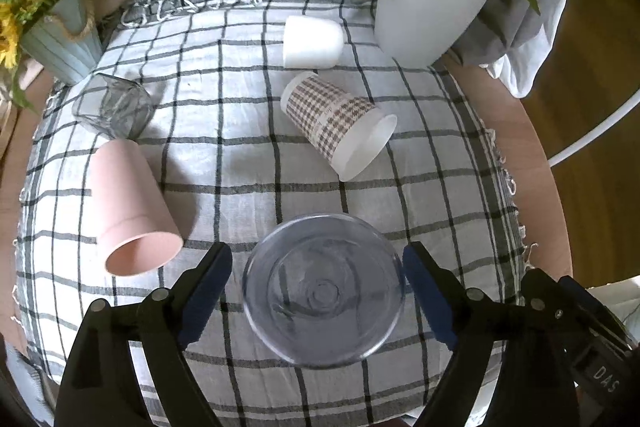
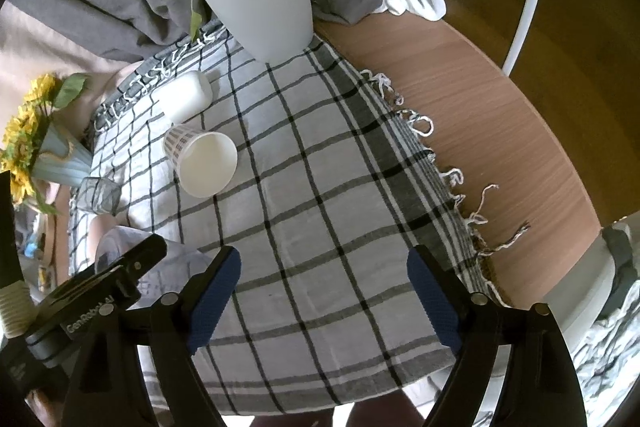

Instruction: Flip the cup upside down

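Between the spread, empty jaws of the left gripper (image 1: 317, 269), a clear cup (image 1: 323, 290) is seen standing mouth-up on the checked cloth (image 1: 248, 163). It is judged light, rigid and slippery; opposite side walls below the rim are best pinched. The right gripper (image 2: 323, 269) is held open, empty. Farther off, a pink cup (image 1: 132, 207) and patterned cup (image 1: 336, 121) are seen lying sideways.
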